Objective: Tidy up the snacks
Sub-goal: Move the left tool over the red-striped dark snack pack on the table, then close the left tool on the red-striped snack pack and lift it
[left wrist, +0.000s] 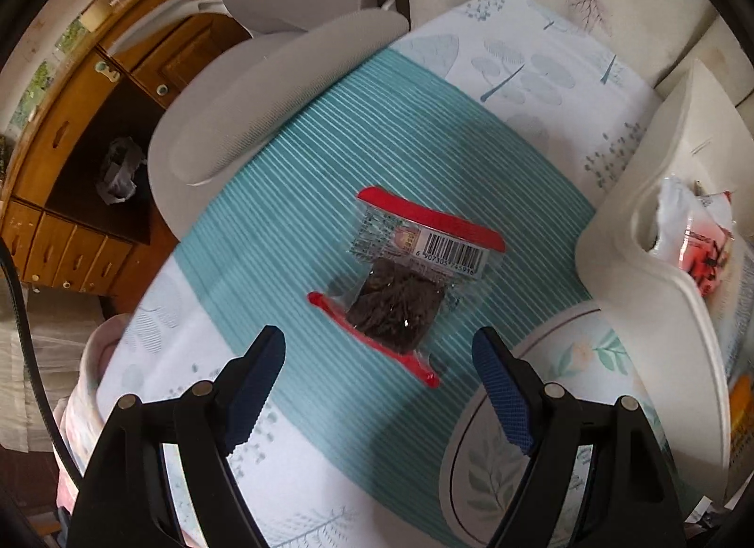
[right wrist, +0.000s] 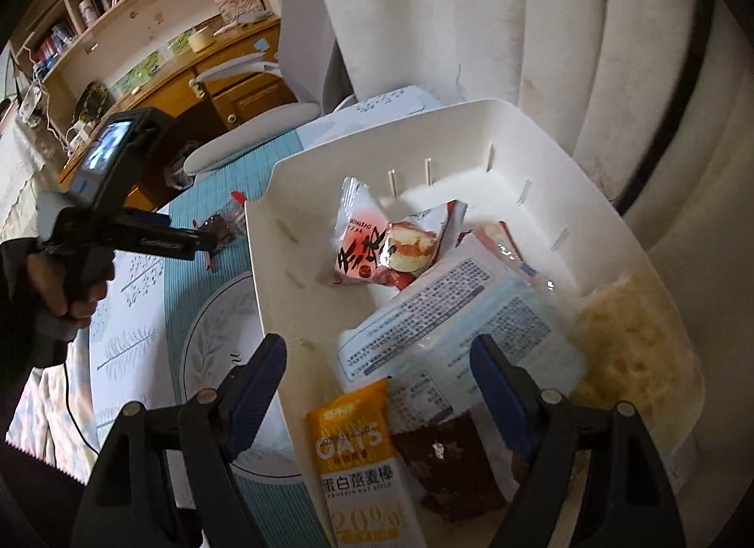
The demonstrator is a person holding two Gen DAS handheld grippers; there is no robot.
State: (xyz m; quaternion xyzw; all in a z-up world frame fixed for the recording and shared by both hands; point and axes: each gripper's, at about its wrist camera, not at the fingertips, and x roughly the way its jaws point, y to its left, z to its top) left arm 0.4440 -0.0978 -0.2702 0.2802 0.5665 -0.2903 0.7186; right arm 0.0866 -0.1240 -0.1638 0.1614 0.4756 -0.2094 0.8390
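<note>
A clear snack packet with red sealed ends and dark pieces inside lies on the teal striped mat. My left gripper is open and empty, just short of the packet. The packet also shows in the right wrist view, with the left gripper beside it. My right gripper is open and empty above the white bin. The bin holds a red and white pastry packet, a pale blue packet, an orange oat bar, a dark brown snack and a yellowish snack.
A round leaf-patterned plate lies between packet and bin. A grey chair stands behind the table. A wooden desk is at the left, a curtain behind the bin.
</note>
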